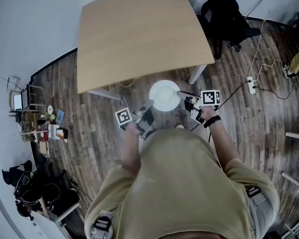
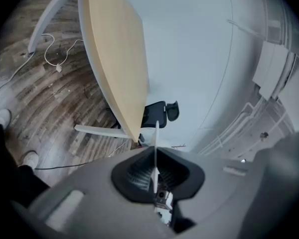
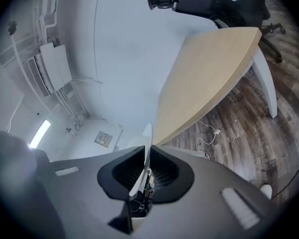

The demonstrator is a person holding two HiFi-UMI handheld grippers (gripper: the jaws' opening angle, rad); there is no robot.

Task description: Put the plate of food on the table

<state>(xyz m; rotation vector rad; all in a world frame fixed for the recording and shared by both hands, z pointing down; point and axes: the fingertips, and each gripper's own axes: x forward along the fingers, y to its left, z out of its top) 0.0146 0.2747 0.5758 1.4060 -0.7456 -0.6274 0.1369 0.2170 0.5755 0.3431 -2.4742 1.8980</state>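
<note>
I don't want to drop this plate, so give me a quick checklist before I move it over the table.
1. Jaws of the left gripper shut on the plate rim: ok.
2. Jaws of the right gripper shut on the opposite rim: ok.
3. Plate above the table: not ok, it hangs over the floor, short of the near edge.
4. Landing spot free: ok, nothing shows on the table.
5. Food secure on the plate: cannot tell.
</note>
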